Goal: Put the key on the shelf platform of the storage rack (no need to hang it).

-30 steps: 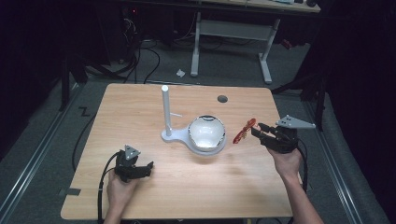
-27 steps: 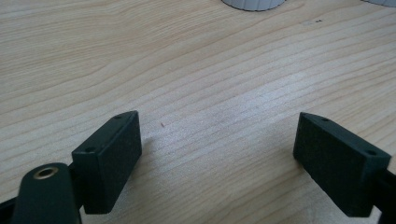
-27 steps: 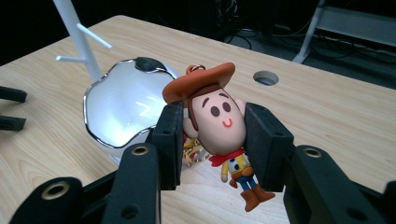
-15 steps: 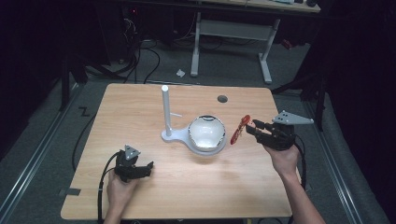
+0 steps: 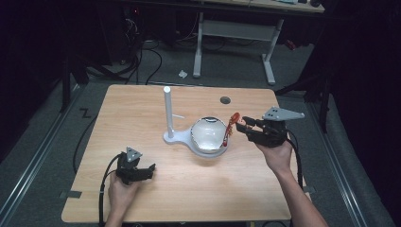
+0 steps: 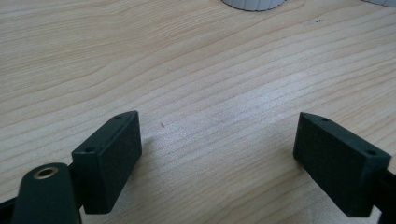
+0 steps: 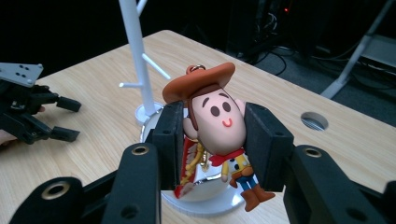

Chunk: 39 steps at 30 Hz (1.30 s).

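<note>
— Two things to check: grip and place. Right hand-held gripper [image 5: 243, 126] first?

— Clenched on the toy [image 7: 217, 119], squeezing both sides of the head. Hat and ring above the pads, legs dangling below.

— And where exactly?

— In the air, off the worktop [image 5: 142, 109]. Just over the right rim of the bowl [image 5: 208, 135], to the right of the stand [image 5: 167, 113].

— Any shift from a second ago?

— Yes. Further left now, close against the bowl; a second ago, well out to the right and apart from it. Turned a little too, with the toy end leaning toward the stand.

— Meaning?

— Probably a carry toward the stand, with one of the thin pegs as the likely goal for the ring. Not there yet: short of the pegs, with the bowl in between.

— Left hand-held gripper [image 5: 146, 169]?

— Released, jaws wide apart, only bare wood between them. Low at the near left of the worktop, same spot as before, well apart from the stand and the bowl. No part in the carry so far, by the look of it.

— Next concern?

— Lining a small ring up with a thin peg. Hard to judge from here, with part of the ring hidden behind the hat. Also keeping those dangling legs clear of the bowl on the way across.
</note>
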Each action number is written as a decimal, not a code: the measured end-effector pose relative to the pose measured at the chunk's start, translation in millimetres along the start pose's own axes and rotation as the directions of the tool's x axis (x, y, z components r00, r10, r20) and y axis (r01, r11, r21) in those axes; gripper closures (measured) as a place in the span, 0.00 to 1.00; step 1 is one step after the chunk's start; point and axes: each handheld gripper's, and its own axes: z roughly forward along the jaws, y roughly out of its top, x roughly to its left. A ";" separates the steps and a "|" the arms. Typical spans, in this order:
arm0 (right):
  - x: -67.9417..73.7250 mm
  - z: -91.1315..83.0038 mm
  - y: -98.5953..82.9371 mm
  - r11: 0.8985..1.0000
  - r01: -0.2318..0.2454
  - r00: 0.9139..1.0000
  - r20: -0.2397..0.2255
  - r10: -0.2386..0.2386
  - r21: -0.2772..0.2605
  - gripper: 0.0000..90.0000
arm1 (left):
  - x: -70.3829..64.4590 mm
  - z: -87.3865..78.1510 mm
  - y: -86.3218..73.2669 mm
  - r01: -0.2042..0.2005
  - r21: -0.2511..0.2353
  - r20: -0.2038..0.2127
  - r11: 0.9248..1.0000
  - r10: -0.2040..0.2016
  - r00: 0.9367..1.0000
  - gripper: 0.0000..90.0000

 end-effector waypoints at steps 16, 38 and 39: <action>11.0 39.3 2.1 0.999 0.011 0.998 -0.056 -0.008 0.052 0.67 | 0.0 0.0 0.0 0.000 0.000 0.000 1.000 0.000 1.000 0.17; 15.2 102.1 -16.9 0.982 -0.017 0.996 -0.081 0.033 0.190 0.66 | -0.1 0.1 -0.1 0.002 -0.002 0.000 1.000 -0.002 1.000 0.17; 15.1 104.8 -18.3 0.980 -0.010 0.997 -0.077 0.026 0.198 0.66 | -0.1 0.1 -0.1 0.003 -0.002 0.000 1.000 -0.003 1.000 0.17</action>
